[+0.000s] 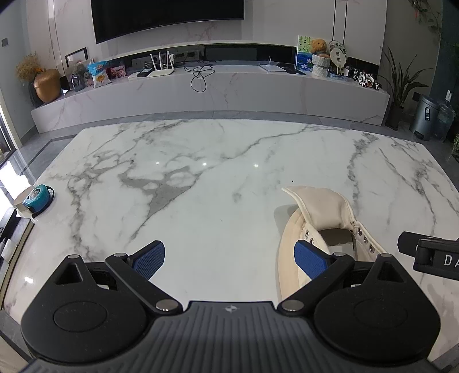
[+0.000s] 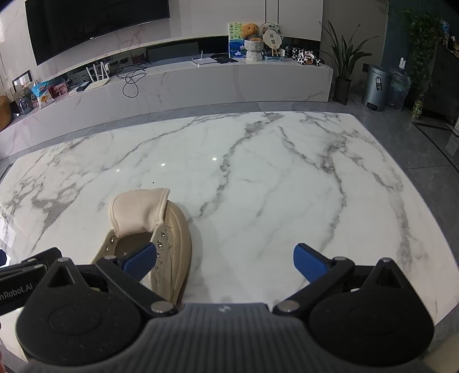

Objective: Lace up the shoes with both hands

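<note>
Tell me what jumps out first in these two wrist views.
A cream shoe lies on the white marble table, tongue pulled up, eyelets bare, no lace in view. The left gripper and right gripper flank it, both wide open and holding nothing. Behind, a dark TV hangs over a cluttered marble console.

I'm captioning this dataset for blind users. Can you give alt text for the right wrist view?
An open right gripper with blue pads hovers over a white marble table. A cream shoe with bare eyelets and no visible lace lies at its left finger, tongue folded away from the camera.
</note>
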Action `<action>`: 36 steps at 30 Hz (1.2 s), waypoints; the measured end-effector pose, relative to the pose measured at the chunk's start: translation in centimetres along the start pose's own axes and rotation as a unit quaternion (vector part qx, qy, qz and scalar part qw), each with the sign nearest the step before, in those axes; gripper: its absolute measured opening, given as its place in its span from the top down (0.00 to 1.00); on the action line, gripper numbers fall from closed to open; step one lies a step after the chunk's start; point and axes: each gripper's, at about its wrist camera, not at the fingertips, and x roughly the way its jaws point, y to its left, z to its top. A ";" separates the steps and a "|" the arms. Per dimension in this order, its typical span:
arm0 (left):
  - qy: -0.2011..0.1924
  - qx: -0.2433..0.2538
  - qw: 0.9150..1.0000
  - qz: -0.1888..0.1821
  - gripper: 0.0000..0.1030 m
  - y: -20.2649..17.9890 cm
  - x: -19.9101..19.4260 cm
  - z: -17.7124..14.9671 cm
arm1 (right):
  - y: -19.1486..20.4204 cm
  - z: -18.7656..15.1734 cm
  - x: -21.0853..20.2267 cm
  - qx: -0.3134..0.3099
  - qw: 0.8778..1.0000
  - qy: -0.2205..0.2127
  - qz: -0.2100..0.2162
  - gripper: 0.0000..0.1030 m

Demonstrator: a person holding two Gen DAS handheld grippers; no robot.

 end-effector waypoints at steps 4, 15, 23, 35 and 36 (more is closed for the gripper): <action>0.001 -0.001 1.000 -0.001 0.04 0.0 0.0 0.0 | 0.0 0.0 0.0 -0.001 1.000 0.000 -0.001 0.00; 0.005 0.000 1.000 -0.001 0.04 0.0 0.1 -0.1 | -0.1 0.0 0.0 -0.003 1.000 0.000 -0.001 0.00; 0.009 -0.002 1.000 0.000 0.04 -0.1 0.3 0.0 | -0.1 0.0 0.0 -0.004 1.000 0.000 -0.001 0.00; 0.010 0.001 1.000 -0.002 0.04 0.1 0.4 0.1 | -0.1 0.0 0.3 -0.002 1.000 0.005 0.002 0.00; 0.010 0.003 1.000 -0.003 0.04 0.1 0.4 0.1 | -0.1 0.0 0.3 -0.002 1.000 0.006 0.005 0.00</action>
